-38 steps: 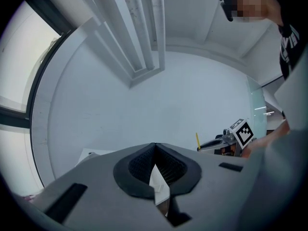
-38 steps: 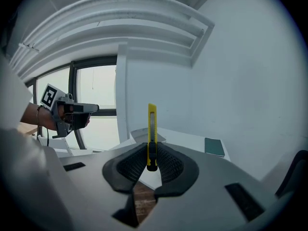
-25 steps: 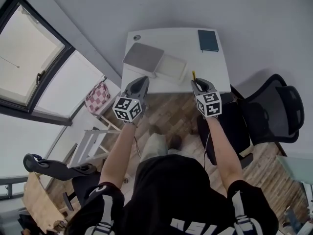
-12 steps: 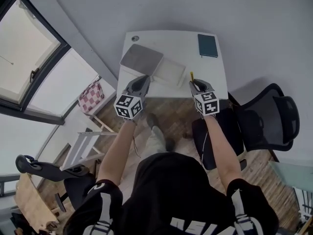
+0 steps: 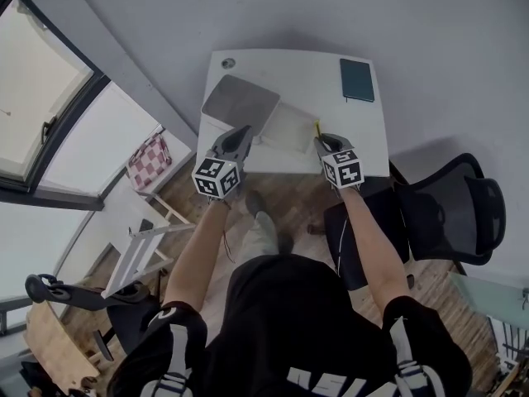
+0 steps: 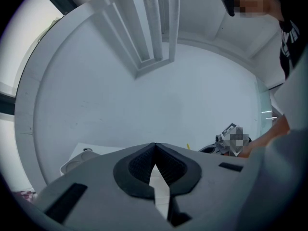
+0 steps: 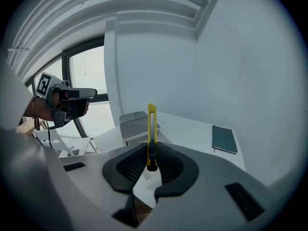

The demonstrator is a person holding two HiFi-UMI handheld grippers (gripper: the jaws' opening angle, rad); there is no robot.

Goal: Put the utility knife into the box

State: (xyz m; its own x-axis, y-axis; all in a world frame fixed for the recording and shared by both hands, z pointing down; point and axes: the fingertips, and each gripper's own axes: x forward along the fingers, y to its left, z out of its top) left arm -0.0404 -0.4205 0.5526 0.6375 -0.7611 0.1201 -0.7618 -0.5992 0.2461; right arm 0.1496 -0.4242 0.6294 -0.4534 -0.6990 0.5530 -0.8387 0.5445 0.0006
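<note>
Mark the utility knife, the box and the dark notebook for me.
utility knife (image 7: 152, 124), right gripper view, on its yellow body.
box (image 5: 241, 104), head view, on its grey lid.
notebook (image 5: 357, 80), head view, on the middle of its cover.

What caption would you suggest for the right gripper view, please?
Right claw holds a slim yellow utility knife before a white desk bearing a grey box and dark teal notebook.

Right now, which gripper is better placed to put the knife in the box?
Right. The right gripper is shut on the utility knife, with the box just ahead; the left gripper is shut and empty.
</note>
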